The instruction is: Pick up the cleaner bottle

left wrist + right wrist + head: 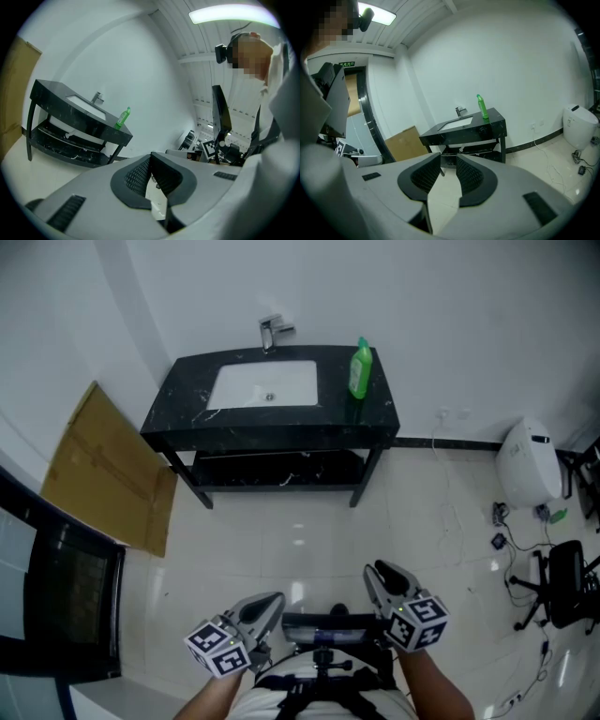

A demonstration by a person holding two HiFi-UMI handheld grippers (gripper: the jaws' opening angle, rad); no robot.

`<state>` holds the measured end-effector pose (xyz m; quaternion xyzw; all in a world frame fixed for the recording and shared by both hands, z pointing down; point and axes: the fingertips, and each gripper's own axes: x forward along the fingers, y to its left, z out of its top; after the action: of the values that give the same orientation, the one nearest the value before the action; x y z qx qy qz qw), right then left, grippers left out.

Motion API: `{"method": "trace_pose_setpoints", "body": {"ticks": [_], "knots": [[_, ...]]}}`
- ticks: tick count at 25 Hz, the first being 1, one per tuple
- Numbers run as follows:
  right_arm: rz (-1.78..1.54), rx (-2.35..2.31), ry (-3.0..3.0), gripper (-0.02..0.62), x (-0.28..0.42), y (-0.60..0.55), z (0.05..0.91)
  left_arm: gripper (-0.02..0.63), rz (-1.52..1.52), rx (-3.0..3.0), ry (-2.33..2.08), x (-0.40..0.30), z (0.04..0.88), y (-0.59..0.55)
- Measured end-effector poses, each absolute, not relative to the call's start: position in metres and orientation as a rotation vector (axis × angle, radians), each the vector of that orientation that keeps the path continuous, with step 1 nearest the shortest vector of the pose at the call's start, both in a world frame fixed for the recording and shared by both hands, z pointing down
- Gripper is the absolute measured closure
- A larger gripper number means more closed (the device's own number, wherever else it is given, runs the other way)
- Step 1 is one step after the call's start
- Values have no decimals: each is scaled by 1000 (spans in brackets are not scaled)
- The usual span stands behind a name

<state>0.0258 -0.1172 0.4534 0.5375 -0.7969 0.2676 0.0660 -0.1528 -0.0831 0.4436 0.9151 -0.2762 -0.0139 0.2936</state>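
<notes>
Room is reading bright and evenly lit. A ceiling strip [229, 13] is blowing out to white above the left gripper [151, 158]. A ceiling panel [377, 16] is glaring up and left of the right gripper [448, 160]. Floor tiles [298, 589] ahead of both grippers are carrying soft reflections. Both gripper views are bending strongly and darkening at the corners, and the nearest jaw surfaces are going soft.

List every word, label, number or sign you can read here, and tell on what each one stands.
No text is legible.
Green sign above the doorway: lettering too small to read.
Green bottle on the black counter: no label can be made out.
Square markers: patterns only, no words.
</notes>
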Motion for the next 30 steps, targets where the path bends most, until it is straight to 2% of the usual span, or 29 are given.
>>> {"method": "trace_pose_setpoints", "body": {"ticks": [8, 18, 30], "knots": [[815, 1597, -2396, 497, 39, -185, 469, 606, -39, 2408, -818, -152, 448, -148], [764, 1499, -2508, 497, 44, -316, 444, 606, -61, 2495, -999, -133, 416, -263], [843, 1436, -2491, 497, 54, -383, 463, 606, -65, 2547, -1138, -131, 408, -334]]}}
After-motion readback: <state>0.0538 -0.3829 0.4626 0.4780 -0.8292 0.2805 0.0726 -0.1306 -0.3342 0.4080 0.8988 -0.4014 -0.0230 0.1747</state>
